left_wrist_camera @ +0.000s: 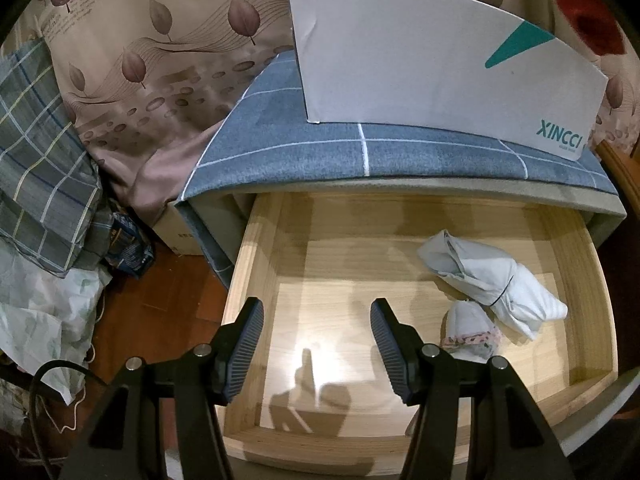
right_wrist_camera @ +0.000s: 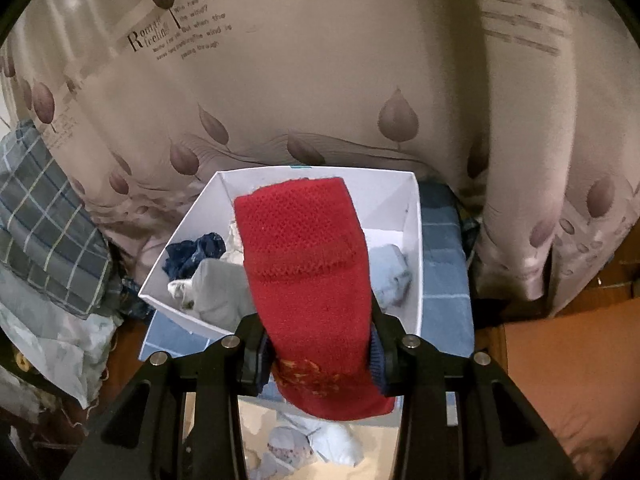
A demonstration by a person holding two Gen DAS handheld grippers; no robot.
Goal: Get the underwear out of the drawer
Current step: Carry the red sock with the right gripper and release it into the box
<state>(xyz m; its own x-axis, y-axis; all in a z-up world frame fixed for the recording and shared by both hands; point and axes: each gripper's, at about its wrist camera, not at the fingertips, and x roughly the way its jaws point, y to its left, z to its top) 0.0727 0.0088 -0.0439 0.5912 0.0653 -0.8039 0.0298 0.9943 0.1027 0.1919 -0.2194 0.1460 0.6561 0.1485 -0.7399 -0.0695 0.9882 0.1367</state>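
The wooden drawer [left_wrist_camera: 256, 248] is pulled out. A rolled white piece of underwear [left_wrist_camera: 492, 280] and a smaller white piece with pink lace trim [left_wrist_camera: 472, 334] lie at its right side. My left gripper [left_wrist_camera: 318, 312] hovers over the bare left half of the drawer, open, with nothing between its fingers. A folded red knit garment [right_wrist_camera: 304, 264] hangs from my right gripper [right_wrist_camera: 318, 340], which is shut on it and holds it above the white box [right_wrist_camera: 416, 248]. Inside the box lie a dark blue piece [right_wrist_camera: 196, 252], a grey piece [right_wrist_camera: 220, 292] and a light blue piece [right_wrist_camera: 394, 276].
The white box [left_wrist_camera: 420, 72] stands on the blue checked cloth [left_wrist_camera: 304, 148] that covers the cabinet top. A leaf-print curtain [right_wrist_camera: 320, 80] hangs behind. Plaid bedding [left_wrist_camera: 40, 168] and crumpled bags [left_wrist_camera: 44, 320] pile up at the left on the wooden floor [left_wrist_camera: 160, 292].
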